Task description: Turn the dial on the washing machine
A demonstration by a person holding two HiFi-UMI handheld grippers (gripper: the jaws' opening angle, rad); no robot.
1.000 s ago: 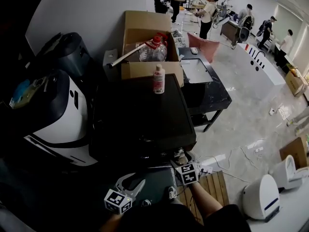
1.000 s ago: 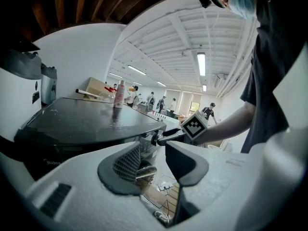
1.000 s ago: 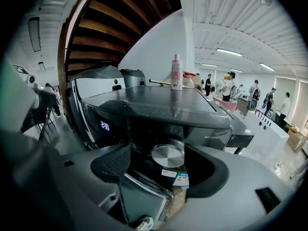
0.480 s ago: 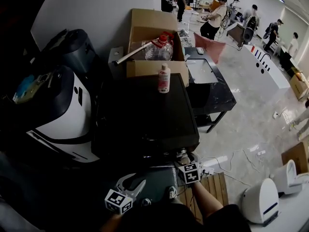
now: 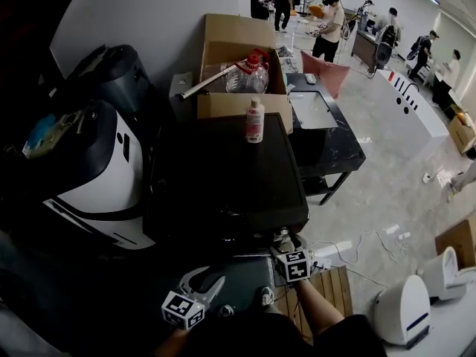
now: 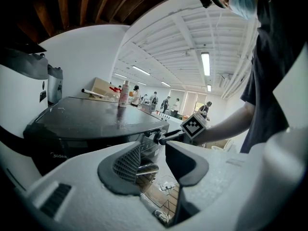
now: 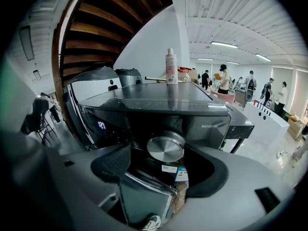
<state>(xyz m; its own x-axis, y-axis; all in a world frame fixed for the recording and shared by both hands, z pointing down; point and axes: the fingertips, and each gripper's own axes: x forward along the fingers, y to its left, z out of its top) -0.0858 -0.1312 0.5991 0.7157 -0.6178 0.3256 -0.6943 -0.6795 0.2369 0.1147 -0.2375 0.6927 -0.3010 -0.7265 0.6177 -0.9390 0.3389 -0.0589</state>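
Jaws stand apart and empty on the left gripper [image 6: 153, 153], low in the head view's middle. Just right of it, the right gripper [image 7: 158, 154] meets the dark washing machine's [image 7: 159, 105] front, released, jaws spread round the dial [image 7: 165, 148]: a round brushed-silver knob, centre frame, with a gap at its left.

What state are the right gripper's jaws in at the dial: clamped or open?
Open. The right gripper straddles the silver dial, jaws apart, with a gap showing on the dial's left side.
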